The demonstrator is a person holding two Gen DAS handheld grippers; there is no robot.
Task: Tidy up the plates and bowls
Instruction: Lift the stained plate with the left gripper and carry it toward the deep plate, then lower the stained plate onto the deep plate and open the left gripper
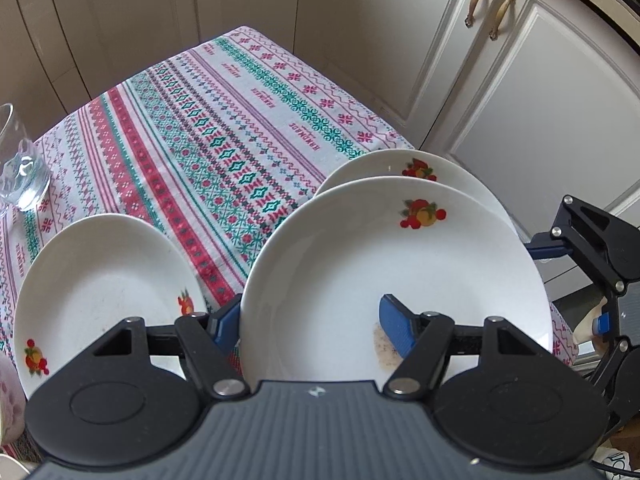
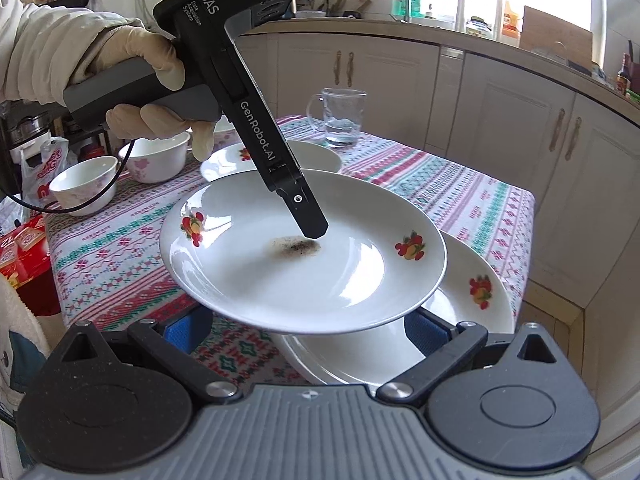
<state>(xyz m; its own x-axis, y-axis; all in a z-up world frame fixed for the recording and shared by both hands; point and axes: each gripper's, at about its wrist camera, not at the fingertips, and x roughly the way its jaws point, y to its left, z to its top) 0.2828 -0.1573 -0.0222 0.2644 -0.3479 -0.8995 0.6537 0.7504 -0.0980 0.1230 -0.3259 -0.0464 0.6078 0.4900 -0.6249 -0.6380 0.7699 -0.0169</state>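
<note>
Your left gripper has the soiled plate by its rim: one of the fingers lies inside the dish beside a brown residue patch, the other passes outside and under the edge. The fingers stand partly closed, pinching the rim. The plate is carried clear of the worktop, slightly tilted, directly over a second fruit-patterned plate lying near the worktop's corner. Judged from that alignment, you are bringing it in to stack on the lower one; the rim pinch leaves the underside free to seat.

Your right gripper sits low in front of the carried plate, its blue fingers set wide apart on either side beneath the rim. No contact with either plate is evident, so it reads as open and standing by, probably to steady the stack.

A third plate lies flat further along the worktop, apart from the pair. Two bowls stand together at the far edge, and a glass mug sits beyond the plates, both untouched.

Risk noted: a one-sided rim hold lets the plate tip; lower it level.
</note>
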